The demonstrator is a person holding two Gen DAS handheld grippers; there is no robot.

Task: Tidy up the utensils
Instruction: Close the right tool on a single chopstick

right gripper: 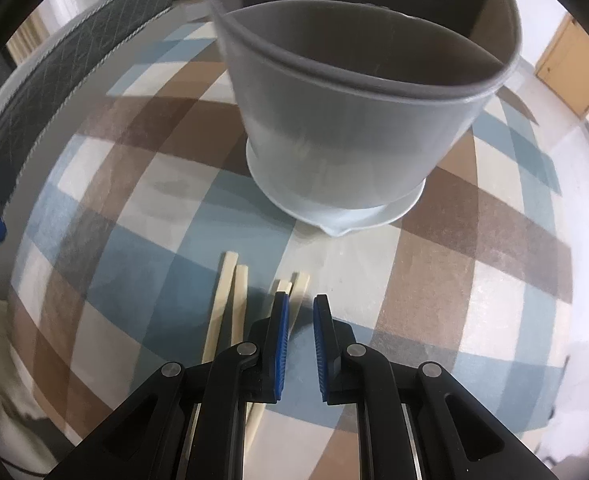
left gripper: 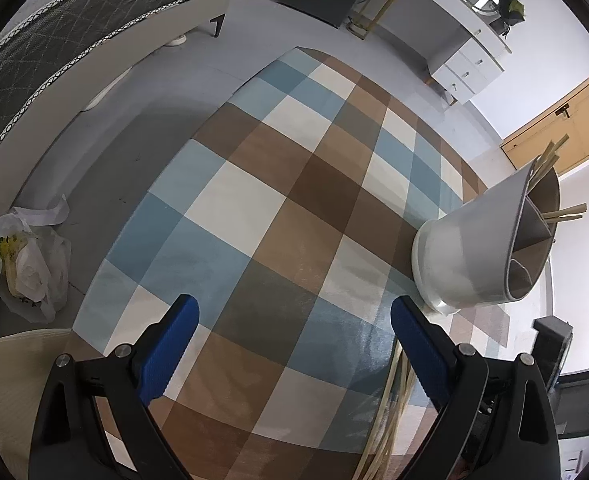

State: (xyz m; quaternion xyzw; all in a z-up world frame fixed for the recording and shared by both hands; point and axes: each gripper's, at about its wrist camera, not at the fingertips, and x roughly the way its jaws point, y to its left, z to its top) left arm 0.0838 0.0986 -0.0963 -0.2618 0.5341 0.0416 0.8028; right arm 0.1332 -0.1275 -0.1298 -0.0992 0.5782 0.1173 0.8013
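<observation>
A grey divided utensil holder (right gripper: 334, 128) stands upright on the checked surface (right gripper: 454, 240), some pale chopsticks (left gripper: 550, 160) inside; four more chopsticks (right gripper: 230, 296) lie just near it.

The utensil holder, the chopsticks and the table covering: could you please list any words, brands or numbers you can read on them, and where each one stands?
No readable text in either view.
Utensil holder: plain grey, no label visible.
Chopsticks: bare, no marking.
Checked table covering: pattern only.
Plastic bag on the floor: yellow-green print, too small and blurred to read.
</observation>
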